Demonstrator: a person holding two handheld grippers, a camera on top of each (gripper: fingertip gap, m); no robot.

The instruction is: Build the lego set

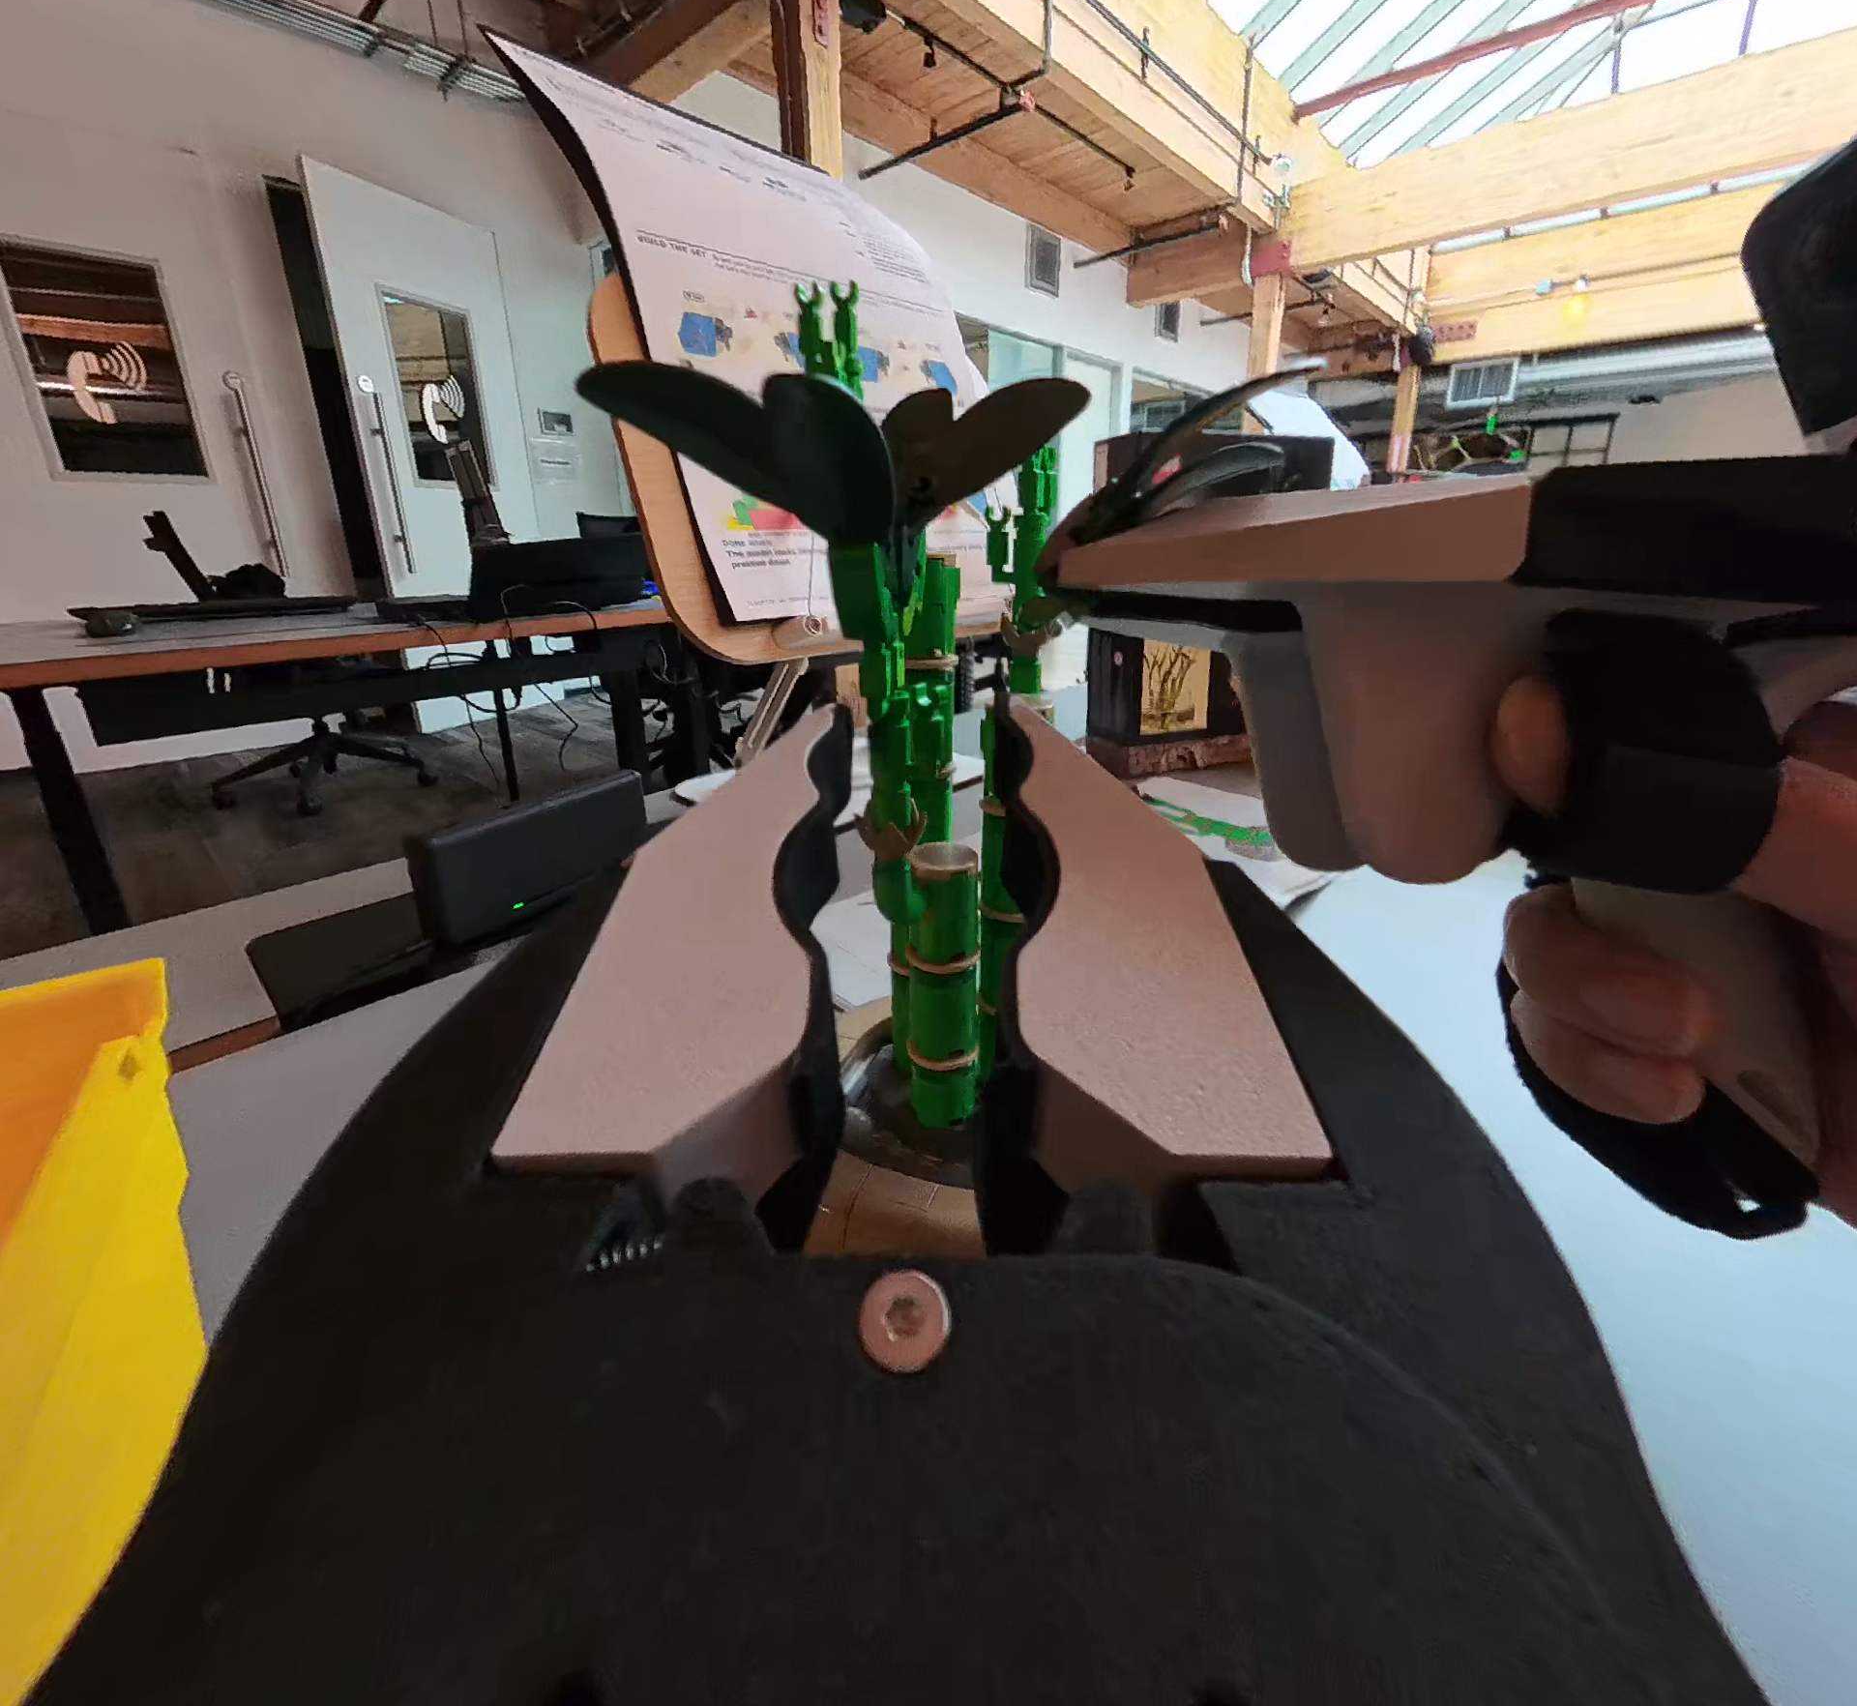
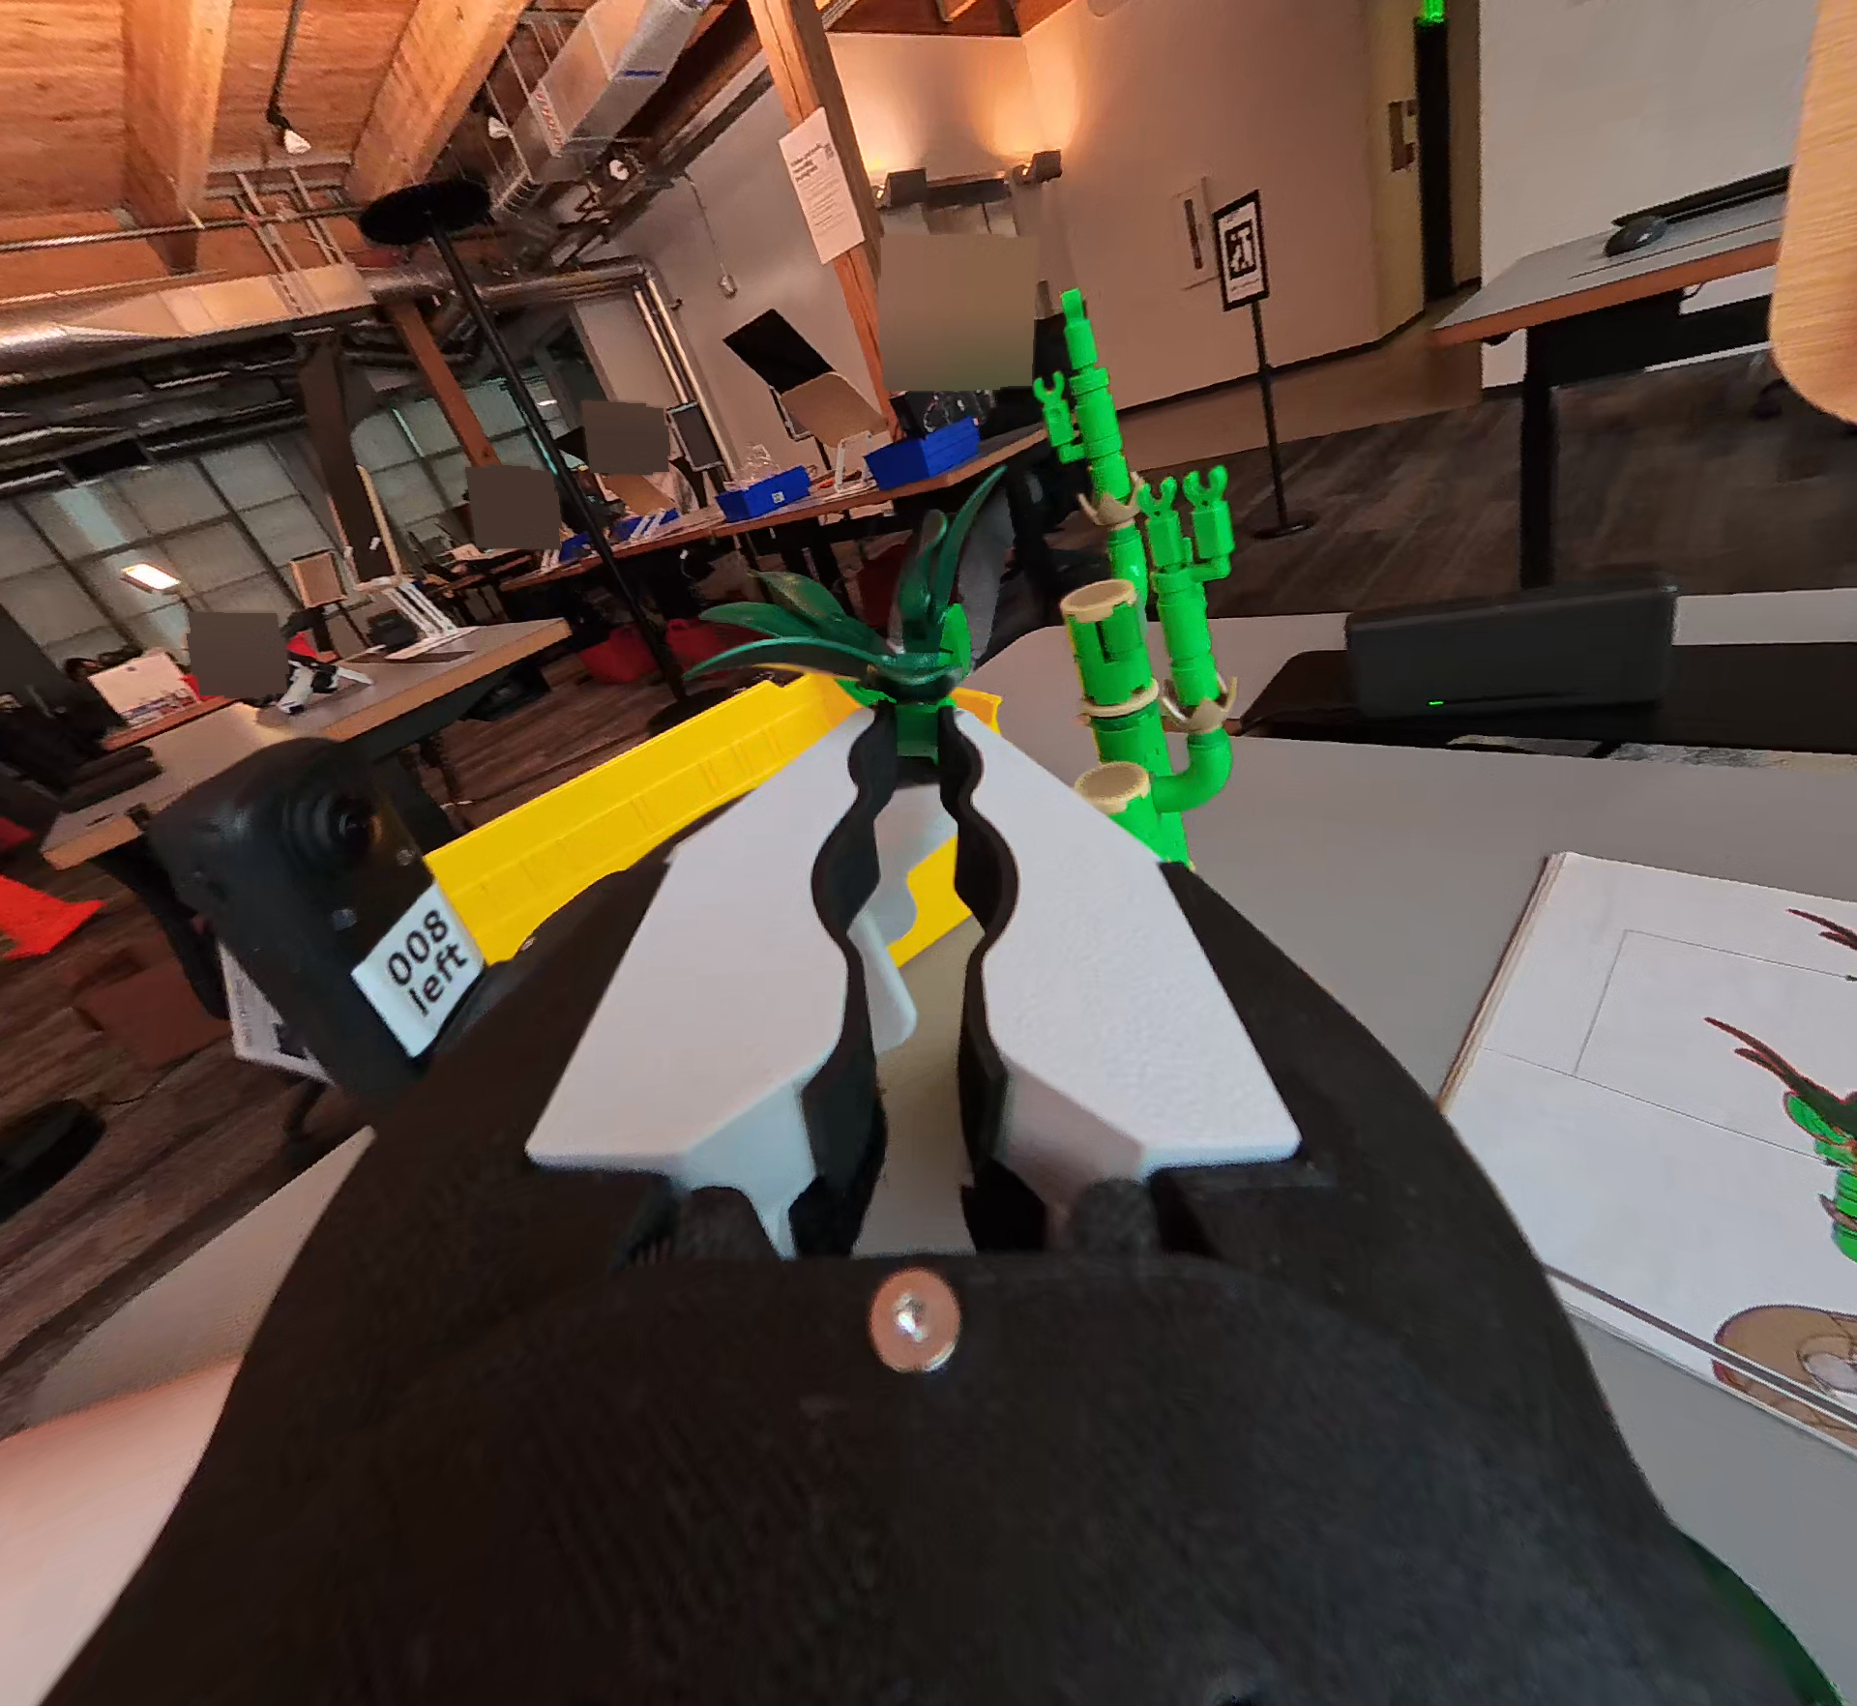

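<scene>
A yellow bin point(image 1: 80, 1256) fills the lower left of the left wrist view, a black box with a green light point(image 1: 528, 854) sits behind it at mid left, and an instruction sheet on a wooden stand point(image 1: 764, 372) rises at upper centre. In the right wrist view, an open booklet point(image 2: 1648, 1105) lies on the grey bench point(image 2: 1407, 854) at lower right.

The green bamboo model point(image 1: 935, 954) stands upright at frame centre, its long axis vertical, with dark leaves point(image 1: 834, 442) fanning out near the top. The left gripper point(image 1: 919, 753) has its fingers close on either side of the stalks — whether they press the stalks cannot be told.

The right gripper point(image 2: 909, 733) is nearly closed, pinching a small dark green leaf cluster point(image 2: 904, 643) at its fingertips; the leaves point up and away. In the left wrist view it reaches in horizontally from the right edge, held by a person's hand point(image 1: 1628, 904), its tip beside the model's upper stalks — partly blocking them.
</scene>
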